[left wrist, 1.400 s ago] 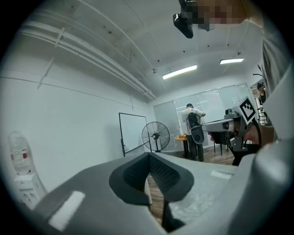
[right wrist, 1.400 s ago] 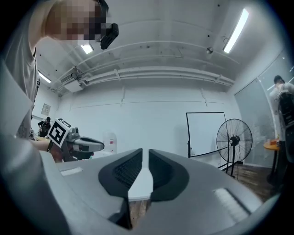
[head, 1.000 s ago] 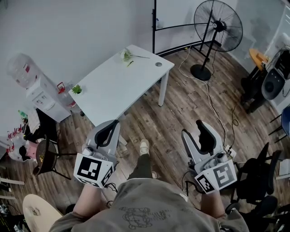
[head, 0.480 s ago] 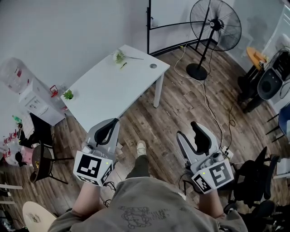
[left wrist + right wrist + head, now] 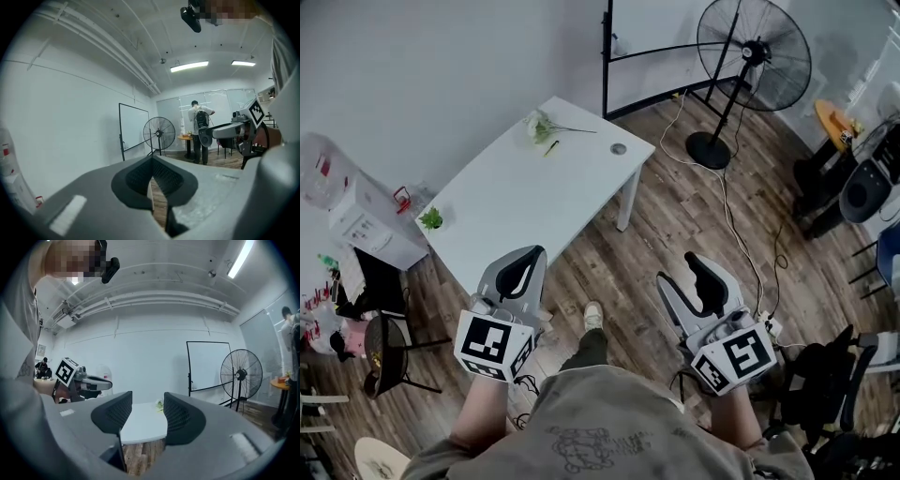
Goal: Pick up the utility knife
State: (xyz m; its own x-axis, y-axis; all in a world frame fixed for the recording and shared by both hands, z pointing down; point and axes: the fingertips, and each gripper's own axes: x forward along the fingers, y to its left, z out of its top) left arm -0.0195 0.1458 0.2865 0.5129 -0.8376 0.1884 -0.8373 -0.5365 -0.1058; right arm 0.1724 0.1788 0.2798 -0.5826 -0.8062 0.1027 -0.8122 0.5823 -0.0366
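A white table (image 5: 534,197) stands ahead of me on the wood floor. At its far end lie a bunch of flowers (image 5: 538,126) and a slim dark object (image 5: 551,147), too small to tell whether it is the utility knife. My left gripper (image 5: 532,253) hangs in the air short of the table's near edge, shut with nothing in it; its pads (image 5: 140,176) meet. My right gripper (image 5: 677,270) is over the floor to the right, open and empty. Between its pads (image 5: 173,416) show the table (image 5: 140,425) and the flowers (image 5: 161,405).
A small green plant (image 5: 430,218) sits at the table's left corner. A standing fan (image 5: 753,52) and a whiteboard frame (image 5: 607,47) stand behind the table, with cables (image 5: 724,192) on the floor. Office chairs (image 5: 825,380) are at right, a water dispenser (image 5: 352,211) at left.
The table has drawn nearer and shifted down-left in the head view as I step toward it. Both grippers keep their poses and jaw states.
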